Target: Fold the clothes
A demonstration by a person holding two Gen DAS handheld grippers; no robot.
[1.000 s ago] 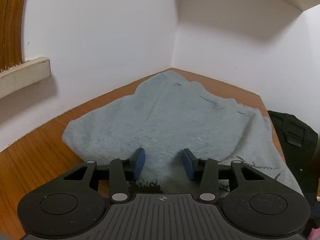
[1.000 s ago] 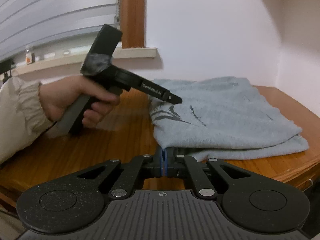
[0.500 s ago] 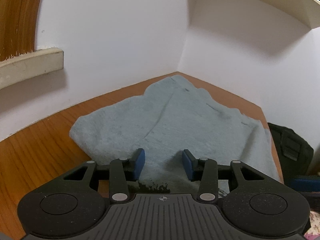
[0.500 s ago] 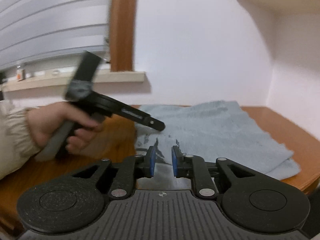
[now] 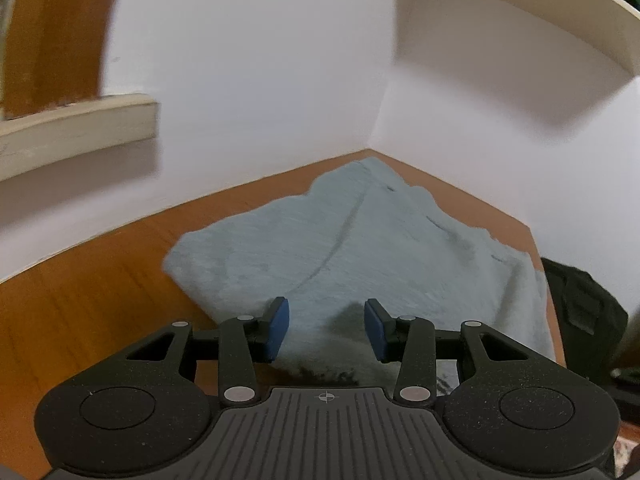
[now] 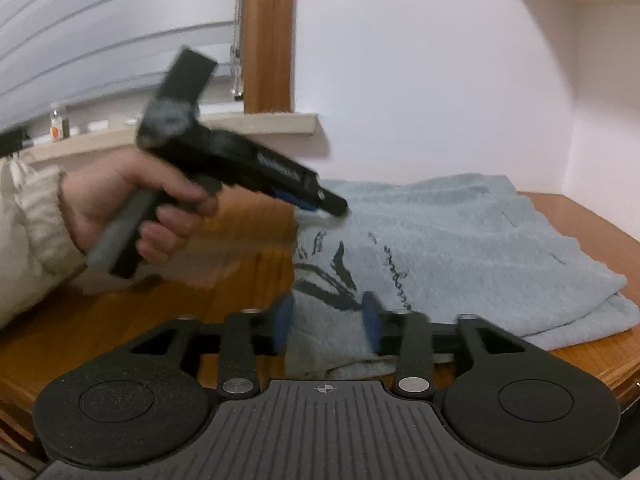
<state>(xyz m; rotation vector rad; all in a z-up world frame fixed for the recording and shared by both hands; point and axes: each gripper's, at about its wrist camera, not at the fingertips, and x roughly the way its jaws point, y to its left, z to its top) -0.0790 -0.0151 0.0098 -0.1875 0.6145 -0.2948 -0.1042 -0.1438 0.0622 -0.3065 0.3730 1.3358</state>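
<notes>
Centrally, a pale blue-grey garment [image 6: 460,248] lies folded on the wooden table [image 6: 168,304], pushed toward the corner where two white walls meet. Its cloth is fleecy and matte, doubled over in soft layers, with a thick rounded fold along the near edge and a dark brush-like print with a line of script on the top face. In the left wrist view the same garment [image 5: 360,248] shows a long shallow crease running toward the corner.

Right gripper [image 6: 326,322]: black, grainy plastic; blue pads apart, motion-blurred, hanging over the garment's near printed end and holding nothing. Left gripper [image 5: 326,330]: pads likewise spread wide, empty, over the garment's edge. Seen from the right wrist camera, the left gripper [image 6: 332,204] is held pistol-style by a hand [image 6: 132,204] in a cream knitted sleeve [image 6: 28,232] — its tip just above the cloth.

Beyond: a cream sill [image 6: 248,126], a wooden frame upright [image 6: 266,36], white slatted blinds [image 6: 112,40]. A dark bag [image 5: 580,312] sits past the table's far end.
</notes>
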